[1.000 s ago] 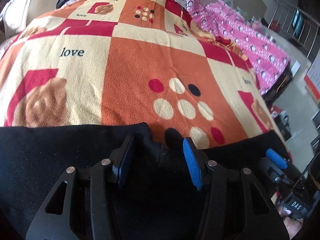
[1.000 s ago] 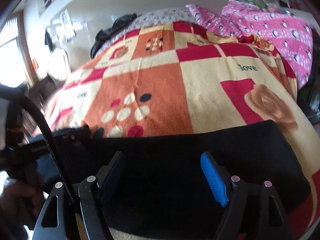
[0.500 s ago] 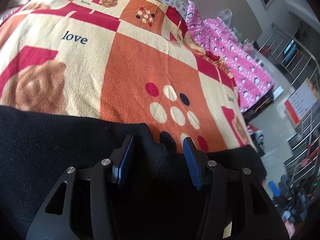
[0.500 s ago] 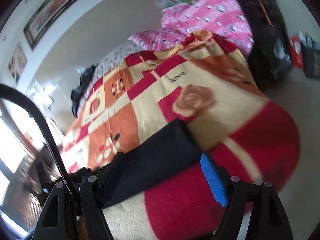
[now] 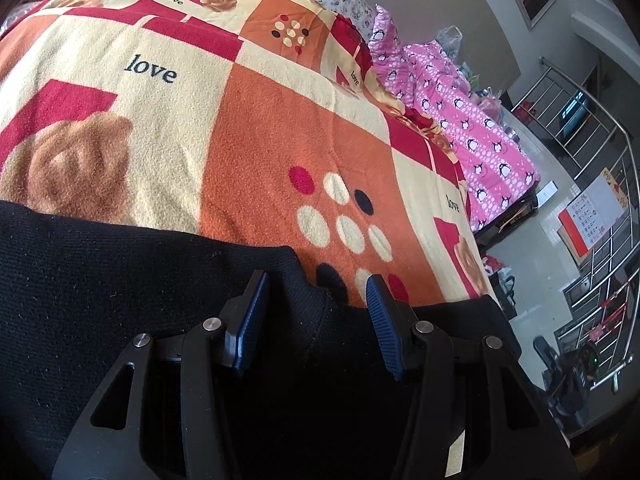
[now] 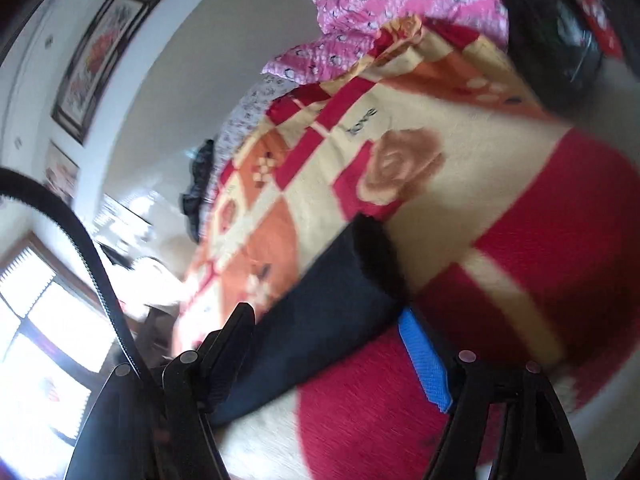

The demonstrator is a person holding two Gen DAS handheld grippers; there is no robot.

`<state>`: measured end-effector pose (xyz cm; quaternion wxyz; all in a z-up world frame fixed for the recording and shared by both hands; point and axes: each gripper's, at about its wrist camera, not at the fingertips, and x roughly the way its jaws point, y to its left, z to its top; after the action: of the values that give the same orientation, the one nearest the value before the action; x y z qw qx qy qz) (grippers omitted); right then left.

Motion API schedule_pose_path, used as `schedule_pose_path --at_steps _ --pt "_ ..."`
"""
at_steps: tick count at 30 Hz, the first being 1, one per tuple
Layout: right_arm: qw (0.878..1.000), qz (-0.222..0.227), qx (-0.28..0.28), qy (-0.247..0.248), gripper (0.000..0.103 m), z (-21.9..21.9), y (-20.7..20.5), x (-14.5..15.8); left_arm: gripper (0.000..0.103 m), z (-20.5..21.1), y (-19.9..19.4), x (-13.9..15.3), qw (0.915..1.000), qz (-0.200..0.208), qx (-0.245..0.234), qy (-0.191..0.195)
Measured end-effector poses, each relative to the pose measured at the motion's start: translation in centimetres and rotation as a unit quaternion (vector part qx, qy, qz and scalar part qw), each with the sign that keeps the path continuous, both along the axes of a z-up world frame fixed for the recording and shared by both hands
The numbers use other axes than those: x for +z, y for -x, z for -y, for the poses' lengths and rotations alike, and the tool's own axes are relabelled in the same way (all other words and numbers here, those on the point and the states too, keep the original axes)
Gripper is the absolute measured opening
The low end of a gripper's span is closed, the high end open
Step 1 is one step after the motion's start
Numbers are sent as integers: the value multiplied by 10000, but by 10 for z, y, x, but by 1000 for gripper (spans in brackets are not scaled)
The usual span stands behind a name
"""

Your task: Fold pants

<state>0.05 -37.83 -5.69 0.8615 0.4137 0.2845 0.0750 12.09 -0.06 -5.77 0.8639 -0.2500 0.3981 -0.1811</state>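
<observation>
Pants (image 5: 120,300), one pair, black, spread flat along the near edge of the bed, on top of one patchwork blanket (image 5: 280,128) in red, orange and cream. Seen end-on in the right wrist view (image 6: 332,312), blurred, a long dark band with its far end near a brown rose print. Left tool (image 5: 316,312) low over the black cloth, two blue pads spread apart, a raised fold of fabric between them, contact not clear. Right tool (image 6: 328,344) tilted, two fingers apart, pants between, one blue pad (image 6: 424,364) just beside the cloth edge. One black cable (image 6: 96,264) arcing at left. Beyond the blanket, one pink penguin-print quilt (image 5: 464,120). One framed picture (image 6: 100,60) on the wall. Steel railing (image 5: 596,128) at far right.
</observation>
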Motion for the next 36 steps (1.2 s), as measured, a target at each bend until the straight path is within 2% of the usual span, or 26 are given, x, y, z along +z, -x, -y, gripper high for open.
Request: schedule_pose_path --at_steps 6,7,8,9,13,15,17,18,20,22,23,24,26,27,30,31,32,35,36 --pt "9969 -72 -188 -756 74 10 0 -3 50 -2 1 0 10000 -5 -12 72" --pt "9970 -217 -244 -707 68 11 0 -3 50 -2 2 -1 10000 1 -8 54" --pt "9977 -417 -231 -492 63 9 -5 -2 50 -2 1 -1 10000 2 -8 47" --pt "9986 -486 -111 -172 64 3 -11 1 50 -2 1 -1 10000 2 -9 41" --pt "9957 -388 213 812 62 -22 -22 7 50 -2 1 -1 10000 -1 -10 59" --pt "9948 -454 68 910 53 -22 -21 3 50 -2 2 0 10000 -4 -4 40" --pt "9921 -667 -81 1061 37 -20 -22 0 50 -2 0 0 10000 -21 15 -1" --pt "9915 -689 -97 1104 36 -20 -22 0 50 1 -2 1 9999 -63 -7 -108" --pt "9892 -735 -143 1257 26 -21 -21 -1 50 8 -7 10 9985 -266 -121 -452" --pt "9849 -774 -213 1534 21 -26 -20 1 54 18 -10 25 9981 -451 -237 -345" --pt "9785 -789 -215 1895 20 -34 -20 6 65 28 -12 37 9981 -485 -288 -265" --pt "9698 -798 -209 2296 18 -45 -21 11 69 39 -14 48 9979 -473 -421 -164" --pt "9488 -683 -100 3081 12 -69 -23 21 72 70 -20 65 9945 -541 -895 34" --pt "9347 -587 -51 3506 11 -83 -22 25 72 85 -24 70 9917 -619 -1124 104" --pt "9058 -360 43 4221 11 -108 -20 31 73 144 -40 76 9729 -1220 -1963 45" --pt "8962 -300 84 4426 11 -115 -19 32 73 166 -45 73 9625 -1507 -2254 -73" --pt "8871 -226 134 4609 11 -122 -19 33 73 180 -48 74 9566 -1629 -2412 -161" --pt "8656 28 339 4995 10 -141 -15 34 73 213 -54 86 9507 -1520 -2672 -401" --pt "8605 99 415 5077 10 -145 -14 33 73 222 -56 87 9457 -1618 -2788 -408"
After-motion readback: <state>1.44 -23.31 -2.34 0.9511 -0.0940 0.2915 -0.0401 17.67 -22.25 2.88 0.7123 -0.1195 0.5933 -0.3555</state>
